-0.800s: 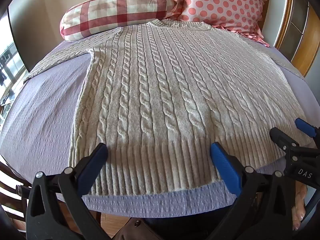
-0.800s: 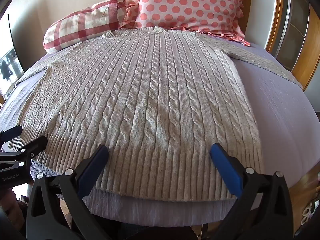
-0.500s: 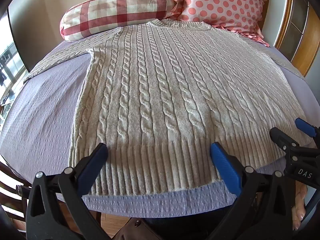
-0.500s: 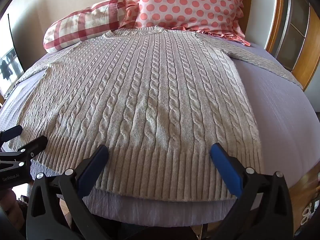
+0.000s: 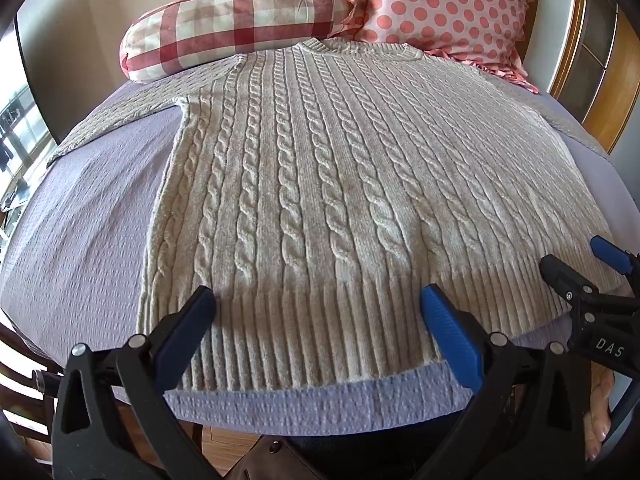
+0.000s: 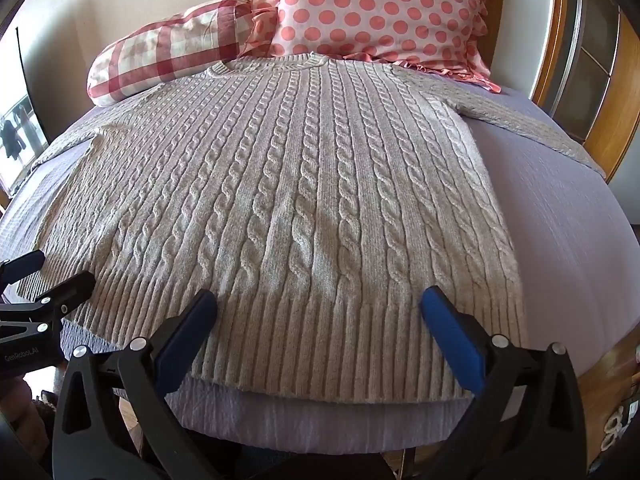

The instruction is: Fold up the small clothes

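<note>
Cable-knit sweater [image 5: 320, 184] lying flat, face up on lavender bedspread [image 5: 80, 240], sleeves spread out. I'm guessing thick, soft, floppy, bit heavy, so I'm thinking grab ribbed hem [image 6: 320, 344] corners. Left gripper [image 5: 316, 328] and right gripper [image 6: 320, 328] both hovering at hem, jaws spread wide, holding nothing. Plaid pillow [image 5: 236, 24] and polka-dot pillow [image 6: 380, 8] crowding collar; not seeing anything blocking hem.

right gripper [image 5: 600, 276]: "DAS" | left gripper [image 6: 44, 276]: "GenRobot.AI"
</note>
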`<state>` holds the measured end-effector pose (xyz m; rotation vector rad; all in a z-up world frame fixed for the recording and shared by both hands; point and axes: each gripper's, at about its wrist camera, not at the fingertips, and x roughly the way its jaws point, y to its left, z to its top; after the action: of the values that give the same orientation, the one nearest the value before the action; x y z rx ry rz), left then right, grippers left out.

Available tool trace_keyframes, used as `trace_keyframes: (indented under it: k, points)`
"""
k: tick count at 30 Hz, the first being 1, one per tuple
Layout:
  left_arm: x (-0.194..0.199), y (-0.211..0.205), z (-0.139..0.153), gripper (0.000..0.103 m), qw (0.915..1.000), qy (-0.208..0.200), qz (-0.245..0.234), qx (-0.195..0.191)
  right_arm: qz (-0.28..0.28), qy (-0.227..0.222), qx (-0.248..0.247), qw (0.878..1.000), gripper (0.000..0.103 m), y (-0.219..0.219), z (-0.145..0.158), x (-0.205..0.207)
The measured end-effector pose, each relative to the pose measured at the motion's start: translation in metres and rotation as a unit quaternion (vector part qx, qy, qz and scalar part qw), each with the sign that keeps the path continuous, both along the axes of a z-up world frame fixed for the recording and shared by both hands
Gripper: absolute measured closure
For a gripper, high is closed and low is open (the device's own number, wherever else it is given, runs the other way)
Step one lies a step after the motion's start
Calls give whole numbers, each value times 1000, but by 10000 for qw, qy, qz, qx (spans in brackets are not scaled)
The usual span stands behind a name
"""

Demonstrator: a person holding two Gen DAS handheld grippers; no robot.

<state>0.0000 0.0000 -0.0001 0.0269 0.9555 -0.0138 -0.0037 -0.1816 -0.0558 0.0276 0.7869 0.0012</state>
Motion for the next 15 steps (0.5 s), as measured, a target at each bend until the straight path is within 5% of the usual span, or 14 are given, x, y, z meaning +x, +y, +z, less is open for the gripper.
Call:
trace_keyframes:
  k: [15]
  points:
    - [0, 0, 0, 2, 10000, -2, 0, 0, -1, 13, -2, 10000, 1, 0, 0, 3]
